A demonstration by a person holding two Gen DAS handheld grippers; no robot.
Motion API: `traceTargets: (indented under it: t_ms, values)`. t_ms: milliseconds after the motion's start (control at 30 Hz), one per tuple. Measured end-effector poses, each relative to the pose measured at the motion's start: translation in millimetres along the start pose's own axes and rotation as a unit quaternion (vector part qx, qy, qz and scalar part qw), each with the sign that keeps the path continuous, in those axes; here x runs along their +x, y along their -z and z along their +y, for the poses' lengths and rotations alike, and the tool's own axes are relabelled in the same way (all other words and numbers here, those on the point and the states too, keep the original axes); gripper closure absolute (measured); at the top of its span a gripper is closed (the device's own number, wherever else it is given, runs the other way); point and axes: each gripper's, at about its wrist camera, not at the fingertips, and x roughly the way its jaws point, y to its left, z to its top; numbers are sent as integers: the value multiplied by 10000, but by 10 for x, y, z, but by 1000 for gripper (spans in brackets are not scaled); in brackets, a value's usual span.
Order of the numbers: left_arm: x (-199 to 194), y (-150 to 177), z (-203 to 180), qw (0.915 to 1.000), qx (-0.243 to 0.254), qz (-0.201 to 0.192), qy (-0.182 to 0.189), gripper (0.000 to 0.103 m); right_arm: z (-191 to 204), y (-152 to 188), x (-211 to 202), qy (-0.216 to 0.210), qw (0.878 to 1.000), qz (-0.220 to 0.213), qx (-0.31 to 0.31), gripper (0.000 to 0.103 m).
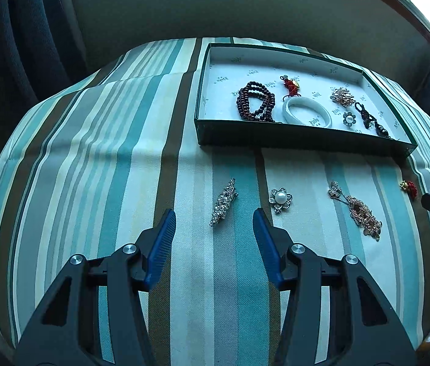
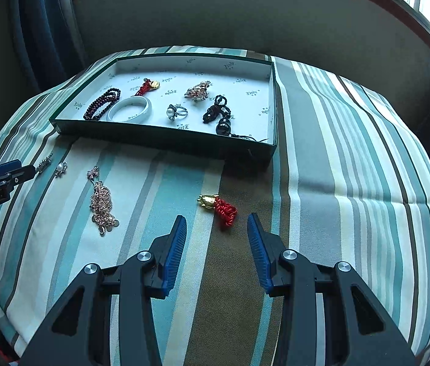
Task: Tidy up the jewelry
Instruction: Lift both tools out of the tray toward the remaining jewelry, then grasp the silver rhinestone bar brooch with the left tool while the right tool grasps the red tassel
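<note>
left hand-held gripper (image 1: 213,218): released, nothing between pads, above rhinestone clip (image 1: 223,202)
right hand-held gripper (image 2: 216,224): released, over red tassel charm (image 2: 219,206)
tray (image 2: 166,131): far edge of surface (image 2: 352,183), bangle (image 2: 129,109) and beads (image 2: 102,103) inside

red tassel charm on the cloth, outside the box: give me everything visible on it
The red tassel charm is a small gold-coloured metal piece joined to a knotted red cord tassel. It lies flat on the striped tablecloth, gold end pointing left in the right wrist view, in front of the green box and apart from it. Nothing touches it. The right gripper stands open just short of it, empty.
</note>
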Motion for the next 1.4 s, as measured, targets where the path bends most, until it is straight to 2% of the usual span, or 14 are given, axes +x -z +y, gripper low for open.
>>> traceTargets:
  t_ms: [133,167,200,367,567,600,667,1400]
  values:
    - [121,-56,-11,9999,132,43,-39,52,-10,2,19,-5,10000,18,4,61]
    - [152,-61,-17,9998,172,65,-33,54,-14,5,26,-7,10000,25,9,61]
    - [188,-65,-24,9997,211,105,-18,61,-18,7,33,-8,10000,34,15,61]
    - [275,-88,-31,9994,308,157,6,64,-61,5,59,-9,10000,59,62,61]
    - [271,-99,-64,9988,452,158,103,82,-82,14,83,-10,9999,95,85,61]
    - [270,-96,-73,9987,472,158,132,87,-84,18,84,-7,9999,100,87,61]
    - [267,-85,-88,9985,505,153,164,90,-89,21,87,-3,9999,103,89,61]
    - [213,-45,-1,9994,321,111,85,91,-52,-79,300,-141,9997,222,2,61]
